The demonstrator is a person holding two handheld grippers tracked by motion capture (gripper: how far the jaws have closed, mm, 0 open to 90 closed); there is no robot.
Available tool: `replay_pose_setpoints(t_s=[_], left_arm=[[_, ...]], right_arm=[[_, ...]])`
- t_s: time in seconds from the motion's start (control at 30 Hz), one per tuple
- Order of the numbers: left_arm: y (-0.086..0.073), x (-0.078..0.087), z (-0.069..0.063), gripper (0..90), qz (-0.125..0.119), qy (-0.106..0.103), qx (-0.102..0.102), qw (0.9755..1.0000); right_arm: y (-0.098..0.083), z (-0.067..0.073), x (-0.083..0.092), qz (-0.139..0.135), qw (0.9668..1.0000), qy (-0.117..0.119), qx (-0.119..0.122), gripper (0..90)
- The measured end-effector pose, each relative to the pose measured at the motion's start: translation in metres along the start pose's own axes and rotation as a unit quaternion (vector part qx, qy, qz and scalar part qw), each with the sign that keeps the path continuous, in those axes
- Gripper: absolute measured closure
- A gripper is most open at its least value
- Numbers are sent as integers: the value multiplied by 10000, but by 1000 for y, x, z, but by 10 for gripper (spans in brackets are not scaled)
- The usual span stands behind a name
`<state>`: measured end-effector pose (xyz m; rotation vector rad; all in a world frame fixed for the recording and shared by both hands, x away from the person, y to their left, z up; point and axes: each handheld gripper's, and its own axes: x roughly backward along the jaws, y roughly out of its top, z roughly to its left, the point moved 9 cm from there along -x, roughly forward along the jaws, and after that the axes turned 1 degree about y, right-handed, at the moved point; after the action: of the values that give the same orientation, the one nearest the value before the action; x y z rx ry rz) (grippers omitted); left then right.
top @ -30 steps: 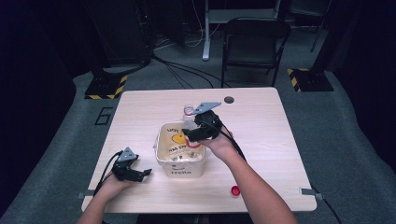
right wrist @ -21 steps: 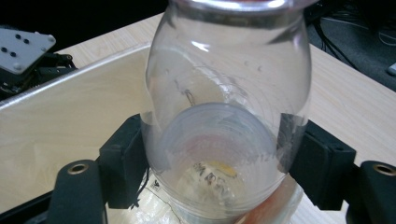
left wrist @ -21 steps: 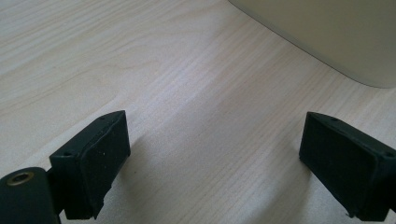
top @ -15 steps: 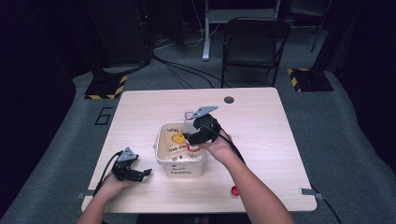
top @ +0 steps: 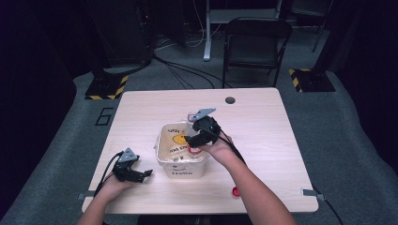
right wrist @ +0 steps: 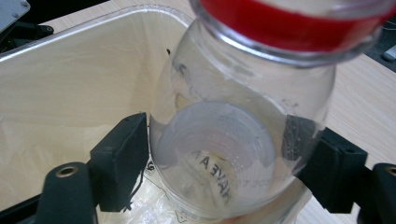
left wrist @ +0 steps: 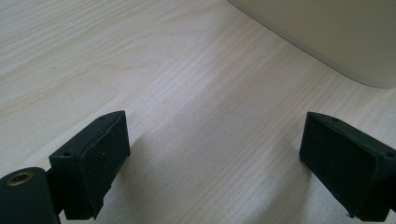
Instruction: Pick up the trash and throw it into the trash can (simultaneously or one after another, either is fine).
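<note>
Currently right tool (right wrist: pixel 219 163) pinching clear glass bottle with red band (right wrist: pixel 243 121) over cream plastic bin (top: pixel 165 152) on desk (top: pixel 263 131); smooth glass may slip. Left tool (left wrist: pixel 224 158) spread, empty, beside bin.

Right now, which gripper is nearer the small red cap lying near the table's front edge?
Right. The right gripper holds a clear bottle over the cream bin, behind the red cap. The left gripper rests open on the table beyond the bin's opposite side.

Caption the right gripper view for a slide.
Right gripper clamps a clear bottle with a red band over the cream bin.
</note>
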<state>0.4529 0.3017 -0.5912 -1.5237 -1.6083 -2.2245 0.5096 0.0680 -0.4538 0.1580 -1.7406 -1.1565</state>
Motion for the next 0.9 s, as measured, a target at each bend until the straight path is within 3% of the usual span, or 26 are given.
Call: replay_pose_setpoints(t_s=[0.2,0.57,0.6,0.9], left_arm=[[0,0,0,82,-7,0,4,10000],[0,0,0,82,-4,5,-22,10000],[0,0,0,82,-6,2,-11,10000],[0,0,0,82,-3,4,-23,10000]], right_arm=[[0,3,3,8,10000,1,-28,141],[1,-3,14,-97,9999,49,-131,110],[0,-2,16,-75,9997,56,-237,110],[-3,-4,34,-237,9997,41,-71,140]])
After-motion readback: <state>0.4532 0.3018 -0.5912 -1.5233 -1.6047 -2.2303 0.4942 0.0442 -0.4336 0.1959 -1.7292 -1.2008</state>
